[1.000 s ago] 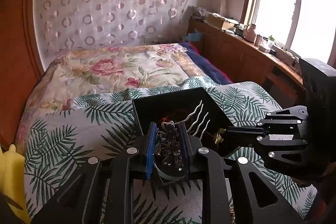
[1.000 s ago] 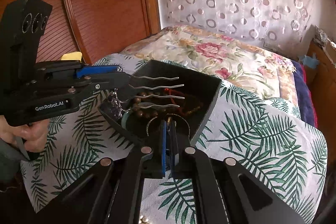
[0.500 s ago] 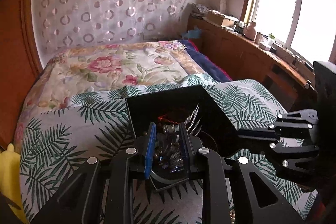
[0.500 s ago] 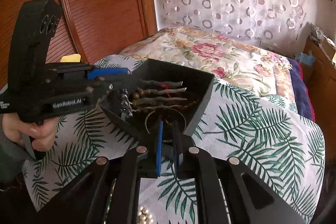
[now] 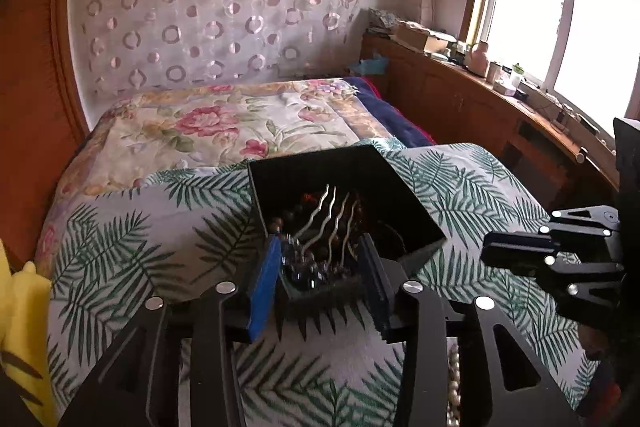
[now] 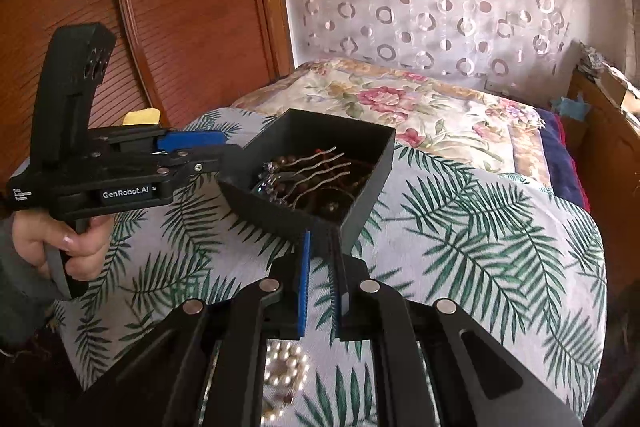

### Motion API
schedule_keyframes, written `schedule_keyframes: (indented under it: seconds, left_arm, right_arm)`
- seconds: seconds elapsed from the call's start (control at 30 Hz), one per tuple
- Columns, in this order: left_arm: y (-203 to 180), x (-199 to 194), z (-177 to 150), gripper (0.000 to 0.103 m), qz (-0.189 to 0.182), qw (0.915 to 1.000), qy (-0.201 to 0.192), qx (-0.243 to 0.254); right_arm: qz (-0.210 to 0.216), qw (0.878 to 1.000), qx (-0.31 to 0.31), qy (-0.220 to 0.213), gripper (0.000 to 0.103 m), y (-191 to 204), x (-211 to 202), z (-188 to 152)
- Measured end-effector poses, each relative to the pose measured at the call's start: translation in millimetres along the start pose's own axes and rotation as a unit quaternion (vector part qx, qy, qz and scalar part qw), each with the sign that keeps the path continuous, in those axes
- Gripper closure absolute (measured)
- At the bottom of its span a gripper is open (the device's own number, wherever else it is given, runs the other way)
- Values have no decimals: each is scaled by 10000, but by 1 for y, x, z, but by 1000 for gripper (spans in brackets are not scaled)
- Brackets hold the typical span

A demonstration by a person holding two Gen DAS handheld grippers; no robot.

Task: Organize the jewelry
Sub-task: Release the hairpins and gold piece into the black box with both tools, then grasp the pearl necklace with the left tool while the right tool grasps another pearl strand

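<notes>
- Left gripper [image 5: 320, 267] stands released, its jaws spread either side of the hair comb [image 5: 316, 251], which rests inside the black box [image 6: 360, 147] just ahead.
- Right gripper [image 6: 320, 267] stands parted at the box's near corner, holding nothing.
- Beneath the right tool, a pearl piece [image 6: 286, 367] lies unsorted on the palm-print cover [image 6: 480, 247]; work appears partly done.

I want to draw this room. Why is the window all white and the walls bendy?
Left wrist view: the bright window is overexposed, washing out everything outside it; right wrist view: the fisheye lens bows the brown wooden panel into curves and darkens the corners.
</notes>
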State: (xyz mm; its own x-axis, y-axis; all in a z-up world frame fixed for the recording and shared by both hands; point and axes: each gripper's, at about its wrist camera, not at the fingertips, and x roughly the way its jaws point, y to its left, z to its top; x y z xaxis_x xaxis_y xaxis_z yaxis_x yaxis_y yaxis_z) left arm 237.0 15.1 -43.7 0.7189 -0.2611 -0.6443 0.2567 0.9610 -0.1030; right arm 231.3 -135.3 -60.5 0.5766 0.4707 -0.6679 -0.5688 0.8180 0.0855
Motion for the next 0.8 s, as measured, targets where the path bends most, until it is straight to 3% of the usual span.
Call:
schedule_keyframes:
  seconds: [0.07,0.13,0.17,0.27,0.43,0.8]
  left_arm:
    - [-1,-7,-8,59,7,10000,19,13]
    - [-3,-12,-18,57,26,10000,70,29]
    - [-3,-14,-21,54,24,10000,91,26]
    - [-4,-18,-36,48,1,9998,189,44]
    - [-4,-20,-61,47,27,9991,406,77]
    - [-4,-25,-85,47,112,9983,572,13]
  right_arm:
    - [-4,10000,12,57,91,2,-5,-10]
    - [-4,9998,40,187,77,3,-6,-23]
    - [-10,9997,52,239,76,3,-5,-27]
    - [-21,9990,122,432,76,4,0,-44]
    - [-28,9978,196,638,76,8,7,-64]
    - [-431,9954,-209,834,76,23,15,-73]
